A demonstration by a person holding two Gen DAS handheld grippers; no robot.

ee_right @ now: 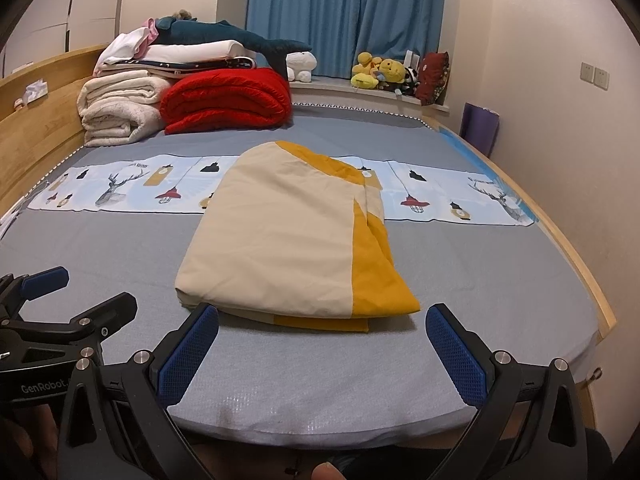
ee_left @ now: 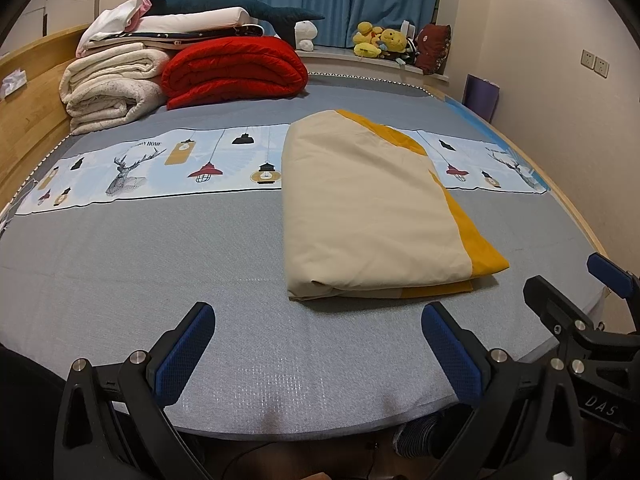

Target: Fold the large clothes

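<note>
The bed (ee_left: pixel 160 264), under a grey woven cover with a printed strip across it, carries a cream-and-yellow cloth (ee_right: pixel 288 240) near its front edge, toward the right side. The cloth lies as a flat, soft, layered rectangle, so the folding looks nearly or wholly done; perhaps one more fold is left. The left gripper (ee_left: pixel 316 360) and right gripper (ee_right: pixel 320 360) hover over the front edge, jaws wide, holding nothing.
</note>
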